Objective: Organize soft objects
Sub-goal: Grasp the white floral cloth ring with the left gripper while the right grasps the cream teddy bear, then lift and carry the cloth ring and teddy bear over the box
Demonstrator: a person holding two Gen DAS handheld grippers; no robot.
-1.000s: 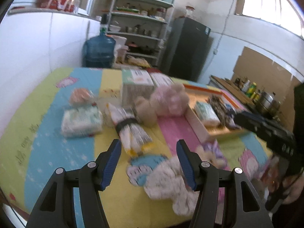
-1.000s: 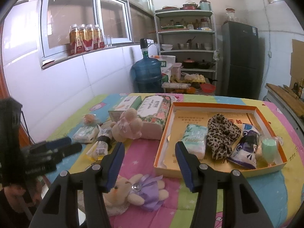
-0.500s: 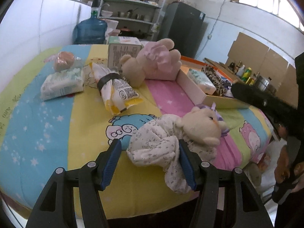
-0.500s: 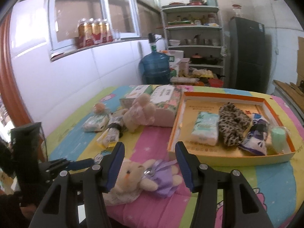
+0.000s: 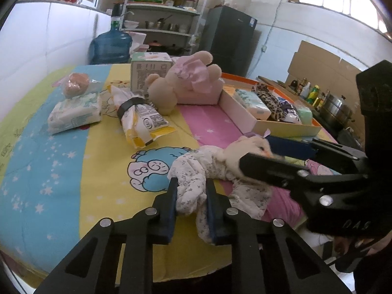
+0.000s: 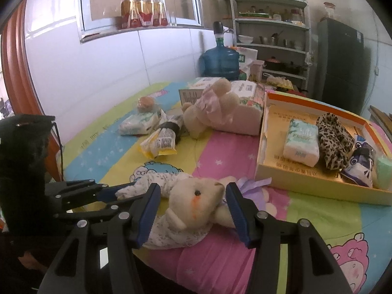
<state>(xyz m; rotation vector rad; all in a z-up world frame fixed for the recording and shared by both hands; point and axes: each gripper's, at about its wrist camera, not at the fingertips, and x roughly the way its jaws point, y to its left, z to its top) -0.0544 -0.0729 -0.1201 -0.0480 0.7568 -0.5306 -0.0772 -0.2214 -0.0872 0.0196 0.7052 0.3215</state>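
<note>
A kitchen-like room with white tiled walls, a metal shelf rack (image 6: 272, 36), a dark fridge (image 6: 340, 63) and a blue water jug (image 6: 219, 60) stands behind a counter (image 5: 61, 166) covered by a striped cartoon-print cloth. At the counter's near edge lies a small plush bear (image 6: 196, 202) in a star-print garment with a lilac bow, its head toward the orange-rimmed box (image 6: 316, 191) that sits at the right side of the counter.

The left tool (image 5: 191, 196) has just been closing, and its blue pads now pinch the star-print fabric at the bear's lower end. The right tool (image 6: 193, 208) straddles the bear's head with its jaws apart; the head lies between the pads, and the view does not show them pressing on it.

Inside the box lie a tissue pack (image 6: 302, 142), a leopard-print cloth (image 6: 333, 138), a printed pouch (image 6: 360, 166) and a pale green item (image 6: 383, 171) at the right wall. Farther back on the counter a larger bear in pink (image 6: 213, 109) leans against a floral tissue box (image 6: 247, 112). Toward the left edge lie a yellow snack packet bound with a black band (image 5: 139, 120), a wipes pack (image 5: 74, 114) and a wrapped bun (image 5: 74, 85). Bottles (image 6: 143, 9) line the window sill above.
</note>
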